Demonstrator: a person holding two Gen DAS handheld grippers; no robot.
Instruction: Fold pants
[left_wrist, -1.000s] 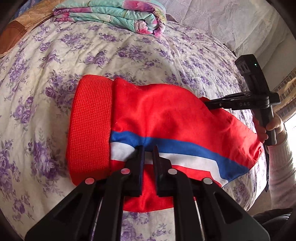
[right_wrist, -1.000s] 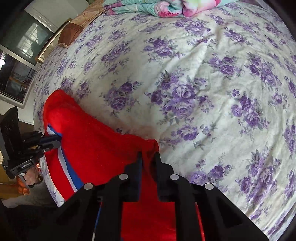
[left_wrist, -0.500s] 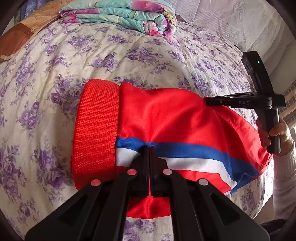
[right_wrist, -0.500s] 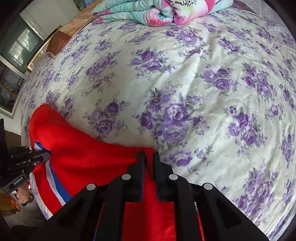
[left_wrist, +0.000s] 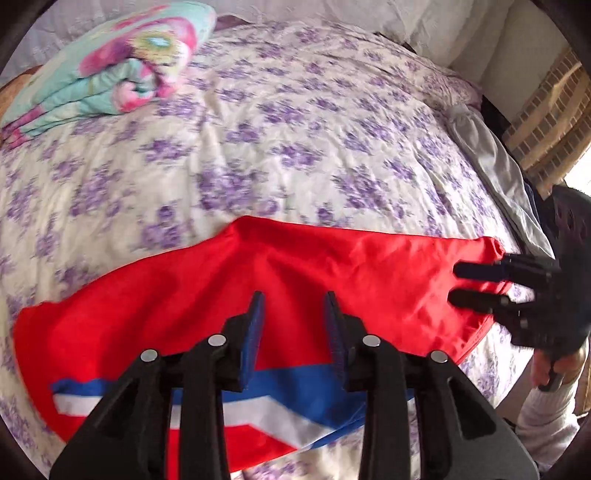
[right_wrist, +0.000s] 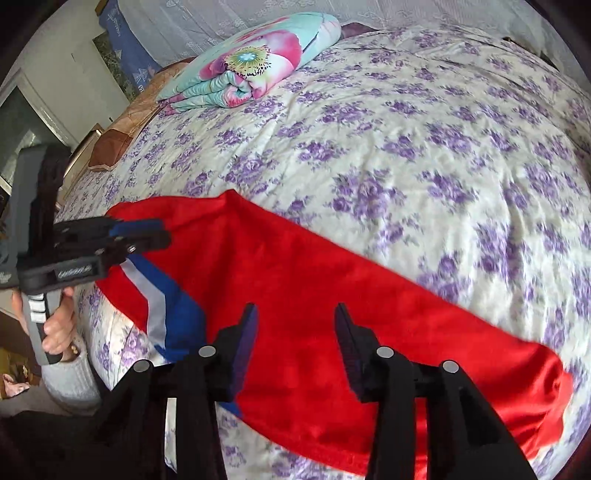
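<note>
Red pants (left_wrist: 332, 273) with a blue and white stripe lie folded flat on the bed near its front edge; they also show in the right wrist view (right_wrist: 332, 295). My left gripper (left_wrist: 293, 317) is open just above the near part of the pants, holding nothing. My right gripper (right_wrist: 293, 328) is open above the pants' middle, empty. The right gripper also shows at the pants' right end in the left wrist view (left_wrist: 458, 284), jaws apart. The left gripper shows at the pants' left end in the right wrist view (right_wrist: 162, 232).
The bed has a cream sheet with purple flowers (right_wrist: 406, 129). A folded floral quilt (right_wrist: 255, 70) lies at the far side; it also shows in the left wrist view (left_wrist: 107, 77). A window and brown cushion are at the left (right_wrist: 110, 147).
Both grippers have opened and let go of the pants. The pants now lie flat, folded over, and both grippers have drawn back toward the front edge.
</note>
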